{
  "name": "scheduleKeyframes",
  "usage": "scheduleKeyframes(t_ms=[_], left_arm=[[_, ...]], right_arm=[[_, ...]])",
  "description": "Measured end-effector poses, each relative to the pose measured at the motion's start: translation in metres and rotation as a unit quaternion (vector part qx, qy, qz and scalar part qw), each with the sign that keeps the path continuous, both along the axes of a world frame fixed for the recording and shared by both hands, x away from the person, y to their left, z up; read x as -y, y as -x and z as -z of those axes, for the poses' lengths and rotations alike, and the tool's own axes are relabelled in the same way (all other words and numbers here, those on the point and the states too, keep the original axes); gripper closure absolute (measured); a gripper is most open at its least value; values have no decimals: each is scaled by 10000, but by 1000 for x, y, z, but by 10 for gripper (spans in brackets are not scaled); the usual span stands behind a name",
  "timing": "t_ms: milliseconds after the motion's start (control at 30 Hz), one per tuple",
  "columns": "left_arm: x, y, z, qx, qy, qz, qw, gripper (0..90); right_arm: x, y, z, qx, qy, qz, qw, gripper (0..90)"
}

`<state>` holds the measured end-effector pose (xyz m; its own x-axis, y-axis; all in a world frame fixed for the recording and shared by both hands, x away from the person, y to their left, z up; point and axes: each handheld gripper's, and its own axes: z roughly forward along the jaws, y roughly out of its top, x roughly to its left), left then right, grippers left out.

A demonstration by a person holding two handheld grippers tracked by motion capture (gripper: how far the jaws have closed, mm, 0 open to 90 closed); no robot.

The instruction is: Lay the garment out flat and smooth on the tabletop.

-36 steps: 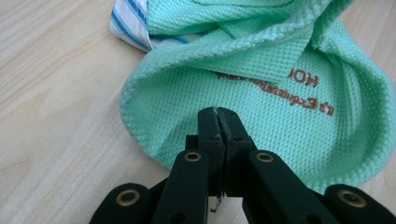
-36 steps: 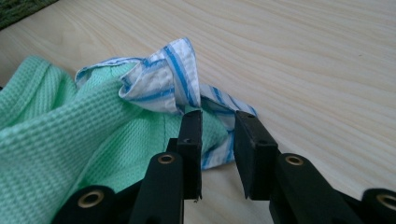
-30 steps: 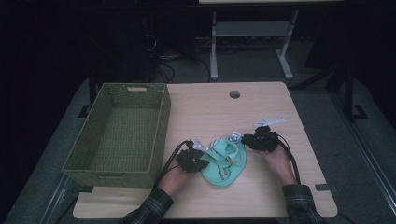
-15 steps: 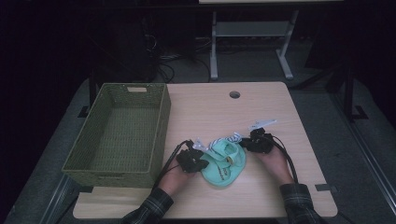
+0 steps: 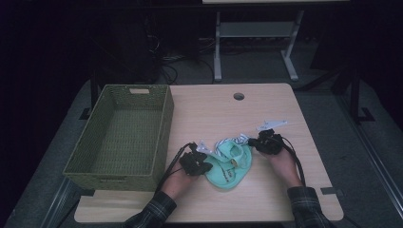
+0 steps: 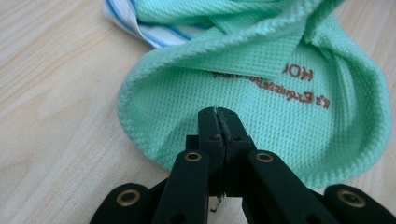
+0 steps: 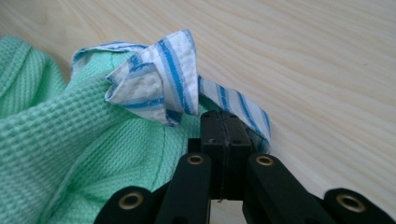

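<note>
A mint-green knit garment (image 5: 231, 167) with brown lettering and a blue-and-white striped collar (image 7: 173, 79) lies bunched on the wooden table (image 5: 266, 199), near its front. My left gripper (image 5: 207, 166) is at the garment's left edge, jaws pressed together on the green hem (image 6: 187, 116), which cups upward around them. At the right edge my right gripper (image 5: 251, 143) is shut where the striped collar meets the green fabric (image 7: 70, 140). A hand holds each gripper from below.
A green woven basket (image 5: 114, 183) stands with nothing in it on the left part of the table, close to my left gripper. A round cable hole (image 5: 238, 96) sits near the far edge. Bare wood spreads behind and to the right of the garment.
My right gripper has edged slightly left toward the garment. The left gripper and the bunched garment stay where they were.
</note>
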<state>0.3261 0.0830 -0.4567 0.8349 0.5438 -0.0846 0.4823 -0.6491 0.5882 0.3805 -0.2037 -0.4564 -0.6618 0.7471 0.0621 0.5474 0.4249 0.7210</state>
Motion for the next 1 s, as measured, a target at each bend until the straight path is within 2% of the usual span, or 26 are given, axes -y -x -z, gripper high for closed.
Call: scheduleKeyframes(t_ms=[333,733,1000], left_arm=[[0,0,0,12,-5,-1,10000,886],[0,1,0,8,-9,-9,10000,886],[0,1,0,20,-3,-12,10000,886]], right_arm=[[20,0,-3,65,44,303,9995,897],[45,0,-4,34,13,705,9975,897],[53,-1,2,-120,248,834,9961,897]])
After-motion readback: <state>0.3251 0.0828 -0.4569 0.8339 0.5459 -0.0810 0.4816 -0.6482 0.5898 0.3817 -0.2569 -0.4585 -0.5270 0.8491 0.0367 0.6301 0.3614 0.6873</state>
